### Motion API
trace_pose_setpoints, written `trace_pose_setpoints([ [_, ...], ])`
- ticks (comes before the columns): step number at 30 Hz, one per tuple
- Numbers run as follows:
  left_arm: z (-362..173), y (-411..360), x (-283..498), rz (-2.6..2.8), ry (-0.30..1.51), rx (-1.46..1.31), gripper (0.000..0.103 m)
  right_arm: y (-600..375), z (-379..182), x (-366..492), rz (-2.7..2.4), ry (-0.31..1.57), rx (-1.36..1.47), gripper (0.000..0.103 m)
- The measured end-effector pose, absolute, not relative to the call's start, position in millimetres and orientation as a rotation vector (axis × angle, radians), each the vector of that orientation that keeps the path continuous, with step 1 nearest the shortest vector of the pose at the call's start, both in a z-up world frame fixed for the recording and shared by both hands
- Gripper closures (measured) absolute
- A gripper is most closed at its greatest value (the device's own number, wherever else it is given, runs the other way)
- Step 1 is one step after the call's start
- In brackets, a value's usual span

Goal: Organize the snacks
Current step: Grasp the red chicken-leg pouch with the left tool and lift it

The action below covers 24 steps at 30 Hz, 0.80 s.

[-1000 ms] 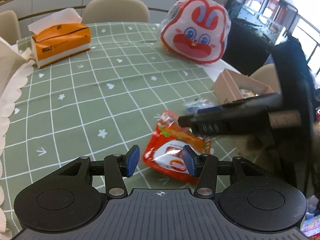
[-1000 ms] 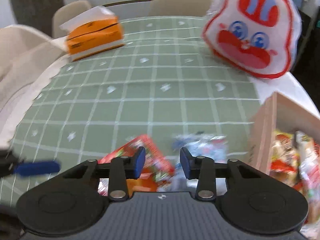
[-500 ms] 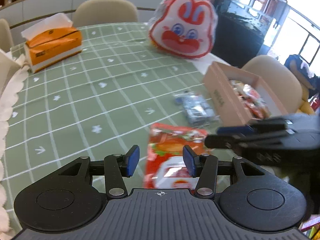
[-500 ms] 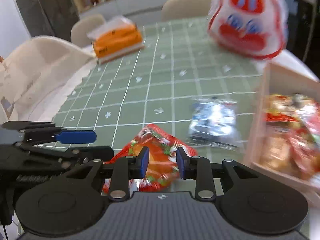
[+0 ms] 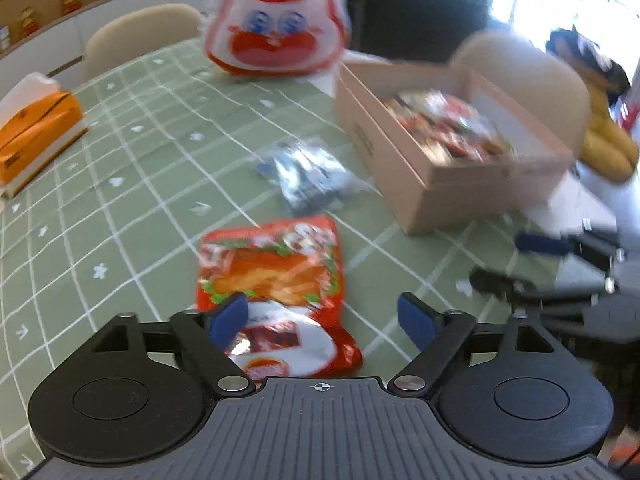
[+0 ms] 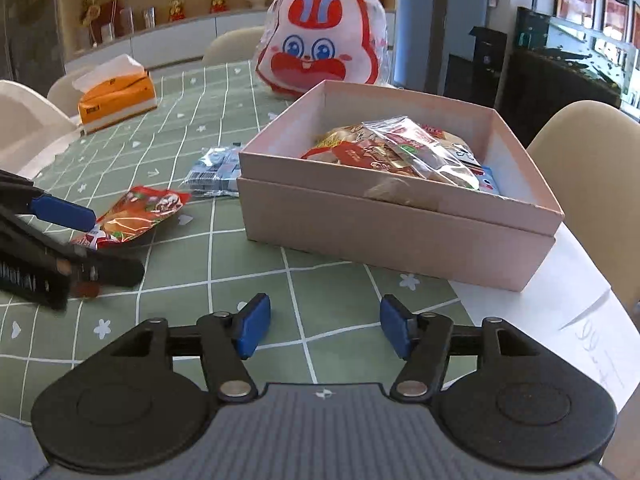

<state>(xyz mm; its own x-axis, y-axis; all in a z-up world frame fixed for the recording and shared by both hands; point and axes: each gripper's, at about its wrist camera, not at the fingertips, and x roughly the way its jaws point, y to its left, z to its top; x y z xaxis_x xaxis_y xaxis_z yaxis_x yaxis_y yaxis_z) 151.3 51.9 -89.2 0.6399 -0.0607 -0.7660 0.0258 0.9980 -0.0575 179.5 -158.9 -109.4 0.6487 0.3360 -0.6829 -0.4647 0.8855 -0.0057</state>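
A red snack packet (image 5: 276, 292) lies flat on the green checked tablecloth (image 5: 140, 200). My left gripper (image 5: 322, 320) hovers over its near end with jaws opening wide; the packet sits between the pads and they do not press it. Beyond it lies a blue-and-silver packet (image 5: 308, 178), beside the pink box (image 5: 400, 168) full of snacks. My right gripper (image 6: 324, 332) faces the pink box (image 6: 400, 232), its jaws opening with nothing between them. In the right wrist view the red packet (image 6: 140, 216) lies at the left, under the left gripper (image 6: 92, 240).
A large rabbit-face bag (image 6: 320, 48) stands behind the box. An orange tissue box (image 6: 116, 100) sits at the far left. A white paper sheet (image 6: 580, 300) lies under the box's right corner, near the table edge. Beige chairs (image 6: 592, 168) ring the table.
Both grippers' jaws have spread wider. The left gripper slid right so the red packet lies between its pads. The right gripper swung right, off the red packet, to face the box.
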Motion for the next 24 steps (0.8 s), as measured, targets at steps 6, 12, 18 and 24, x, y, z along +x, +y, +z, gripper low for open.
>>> trace_pose_setpoints([
  [6,-101,79,162,0.06,0.944,-0.085,0.017,-162,-113,178,0.456,0.722,-0.172,0.033],
  [12,-108,101,164,0.056,0.9,-0.202,0.014,-161,-114,178,0.484,0.729,-0.182,0.022],
  [18,-107,112,153,-0.003,0.858,-0.257,0.02,-161,-114,176,0.492,0.74,-0.183,0.017],
  [24,-102,89,150,0.026,0.848,-0.15,0.033,-161,-113,177,0.512,0.745,-0.195,0.015],
])
